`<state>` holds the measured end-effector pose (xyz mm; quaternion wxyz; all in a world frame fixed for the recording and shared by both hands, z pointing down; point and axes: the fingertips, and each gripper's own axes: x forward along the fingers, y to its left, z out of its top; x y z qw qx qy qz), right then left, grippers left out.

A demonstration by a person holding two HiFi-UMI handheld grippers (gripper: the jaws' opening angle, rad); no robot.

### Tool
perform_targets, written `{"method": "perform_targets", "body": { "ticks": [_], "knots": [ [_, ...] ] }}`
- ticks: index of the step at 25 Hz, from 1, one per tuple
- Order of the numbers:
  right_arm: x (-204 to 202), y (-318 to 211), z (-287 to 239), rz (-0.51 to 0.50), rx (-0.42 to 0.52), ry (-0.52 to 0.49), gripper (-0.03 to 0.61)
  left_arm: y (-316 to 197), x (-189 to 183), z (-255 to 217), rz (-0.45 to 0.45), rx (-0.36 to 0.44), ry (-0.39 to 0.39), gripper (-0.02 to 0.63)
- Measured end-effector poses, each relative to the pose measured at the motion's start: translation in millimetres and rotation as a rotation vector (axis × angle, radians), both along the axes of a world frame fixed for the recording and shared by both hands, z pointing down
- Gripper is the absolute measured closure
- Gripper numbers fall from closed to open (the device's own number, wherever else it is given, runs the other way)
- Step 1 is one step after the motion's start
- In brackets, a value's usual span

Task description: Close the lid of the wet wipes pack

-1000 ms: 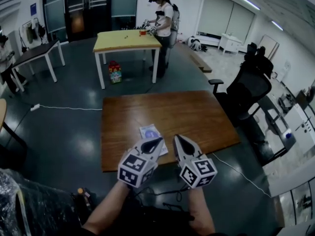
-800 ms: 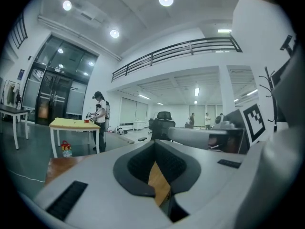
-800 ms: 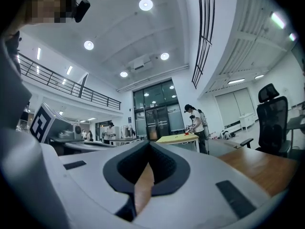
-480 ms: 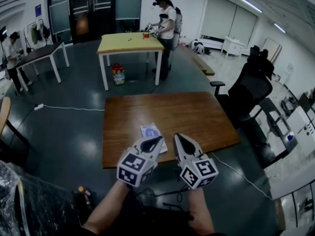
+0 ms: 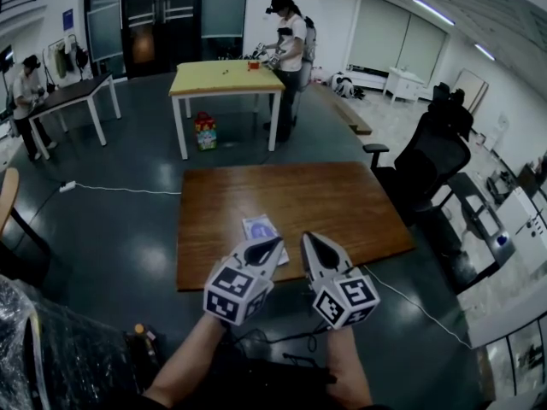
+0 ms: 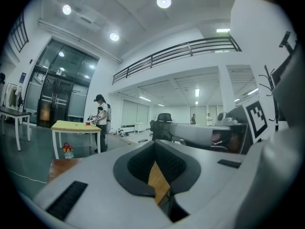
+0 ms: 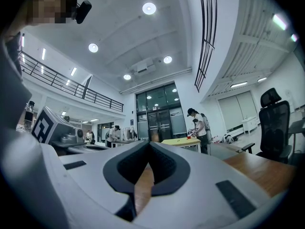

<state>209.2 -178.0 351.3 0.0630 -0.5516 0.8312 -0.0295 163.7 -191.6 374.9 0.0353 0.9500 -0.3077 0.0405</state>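
Note:
The wet wipes pack (image 5: 259,227) is a pale flat packet with a bluish oval on top. It lies on the brown wooden table (image 5: 325,203) near the front edge. I cannot tell how its lid stands. My left gripper (image 5: 275,244) hovers just over the pack's near right corner and hides part of it; its jaws meet at the tip. My right gripper (image 5: 306,237) hangs beside it, a little to the right of the pack, also shut and holding nothing. Both gripper views look level across the room past closed jaws, left gripper (image 6: 155,144) and right gripper (image 7: 149,144); the pack does not show there.
A black office chair (image 5: 432,156) stands at the table's right side. Farther back, a person (image 5: 284,37) works at a yellow table (image 5: 224,77) with a toy (image 5: 202,131) under it. A dark table (image 5: 64,92) and a floor cable (image 5: 111,186) are at left.
The grippers and the pack keep their places. Only the head view has shifted slightly, which brings the far left of the room into sight.

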Motion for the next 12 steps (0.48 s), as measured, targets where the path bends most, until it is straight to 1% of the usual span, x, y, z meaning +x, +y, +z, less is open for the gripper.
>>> {"method": "perform_targets", "body": {
  "ticks": [12],
  "knots": [
    [0.7, 4.6, -1.4, 0.002, 0.003, 0.009, 0.569, 2.2, -0.2, -0.7, -0.005, 0.007, 0.006, 0.606]
  ]
}}
